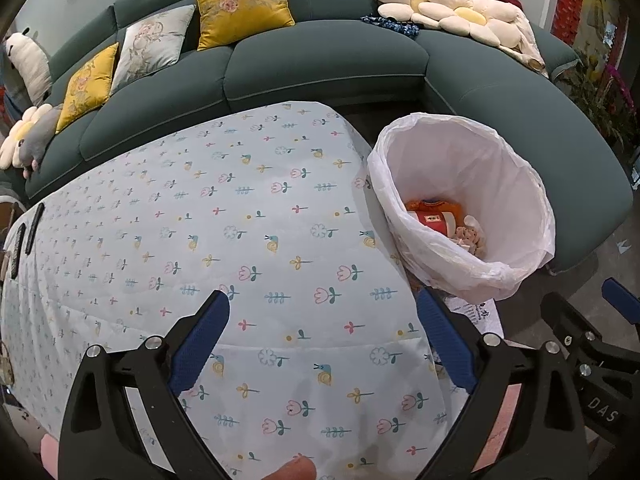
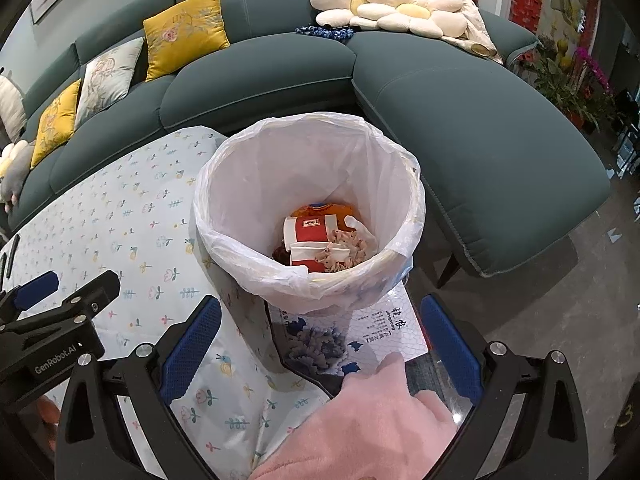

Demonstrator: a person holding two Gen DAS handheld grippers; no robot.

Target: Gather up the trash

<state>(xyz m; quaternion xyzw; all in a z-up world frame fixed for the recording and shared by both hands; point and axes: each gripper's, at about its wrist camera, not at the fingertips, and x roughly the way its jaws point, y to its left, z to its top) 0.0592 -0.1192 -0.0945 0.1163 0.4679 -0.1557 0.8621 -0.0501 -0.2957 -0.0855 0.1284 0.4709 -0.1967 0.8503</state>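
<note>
Right gripper (image 2: 320, 344): fingers spread wide, nothing held. Left gripper (image 1: 324, 344): same, over the flowered cloth on the worktop (image 1: 240, 220). Trash (image 2: 320, 244) lies in the lined bin (image 2: 208, 200), just beyond the right fingers, beside the worktop.

We see a round bin (image 2: 308, 280) standing upright beside the table, lined with a white plastic bag (image 2: 240, 184) folded over its rim. At its bottom lie a red-and-white carton (image 2: 310, 240), an orange wrapper (image 2: 320, 211) and crumpled paper scraps (image 2: 344, 250).
</note>
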